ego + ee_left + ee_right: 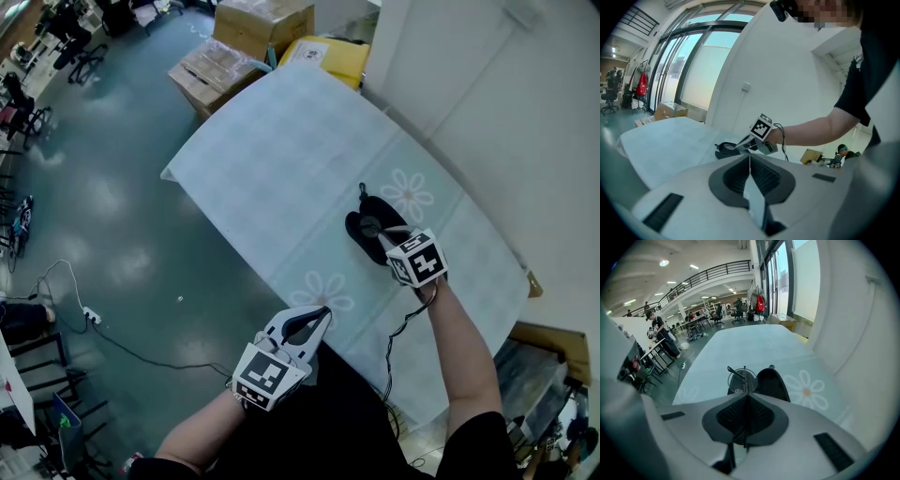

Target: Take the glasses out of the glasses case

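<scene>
Head view: your daisy-print cloth table stood over a glossy teal floor, with boxes at 12 o'clock. Your right gripper reached onto the black case, and your left gripper hovered at 6 o'clock.

Left gripper view: its ribbed jaws met, empty.

Right gripper view: jaws pinched the thin-rimmed glasses over the open case.

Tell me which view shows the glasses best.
Right gripper view: the glasses show a round lens and thin frame just past the right claw, the frame pinched in its shut jaws, by the open glasses case. Head view shows only a small lens by the claw; left gripper view, a distant dark shape.
</scene>
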`<state>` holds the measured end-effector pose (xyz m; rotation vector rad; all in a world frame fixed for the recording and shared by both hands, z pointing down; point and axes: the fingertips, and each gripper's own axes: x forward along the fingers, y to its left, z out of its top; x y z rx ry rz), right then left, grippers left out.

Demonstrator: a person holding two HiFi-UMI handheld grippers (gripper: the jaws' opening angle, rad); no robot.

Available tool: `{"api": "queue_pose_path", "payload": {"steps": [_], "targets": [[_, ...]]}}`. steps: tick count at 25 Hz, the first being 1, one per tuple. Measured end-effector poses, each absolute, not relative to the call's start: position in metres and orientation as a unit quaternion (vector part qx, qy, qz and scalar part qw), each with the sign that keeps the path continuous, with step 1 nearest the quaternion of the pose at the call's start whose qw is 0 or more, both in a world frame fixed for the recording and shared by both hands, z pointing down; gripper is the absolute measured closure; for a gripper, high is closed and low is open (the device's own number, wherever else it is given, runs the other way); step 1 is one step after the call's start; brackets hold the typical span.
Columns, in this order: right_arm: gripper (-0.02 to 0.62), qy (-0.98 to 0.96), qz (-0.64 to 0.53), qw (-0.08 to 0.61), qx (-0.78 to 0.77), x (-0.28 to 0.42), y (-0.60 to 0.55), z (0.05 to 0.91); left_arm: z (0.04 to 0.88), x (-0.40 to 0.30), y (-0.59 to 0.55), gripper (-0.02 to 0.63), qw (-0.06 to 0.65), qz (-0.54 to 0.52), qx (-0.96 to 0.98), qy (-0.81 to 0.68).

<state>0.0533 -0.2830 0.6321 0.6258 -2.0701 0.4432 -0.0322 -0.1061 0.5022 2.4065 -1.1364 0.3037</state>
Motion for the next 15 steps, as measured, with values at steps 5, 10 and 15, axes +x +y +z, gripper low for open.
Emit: {"api": "queue_pose_path", "payload": {"steps": [5, 10, 15], "targets": [[0.571, -0.847, 0.176, 0.421, 0.274, 0.048, -0.274, 0.607, 0.493, -0.040, -0.095, 0.575, 0.219, 0.107, 0.878, -0.411], [0.571, -0.861, 0.175, 0.371, 0.301, 0.037, -0.259, 0.576, 0.486, -0.050, -0.082, 0.575, 0.208, 0.106, 0.883, -0.408], [0.571, -0.877, 0.169, 0.315, 0.321, 0.022, -0.238, 0.538, 0.475, -0.064, -0.072, 0.575, 0.194, 0.103, 0.886, -0.408]]}}
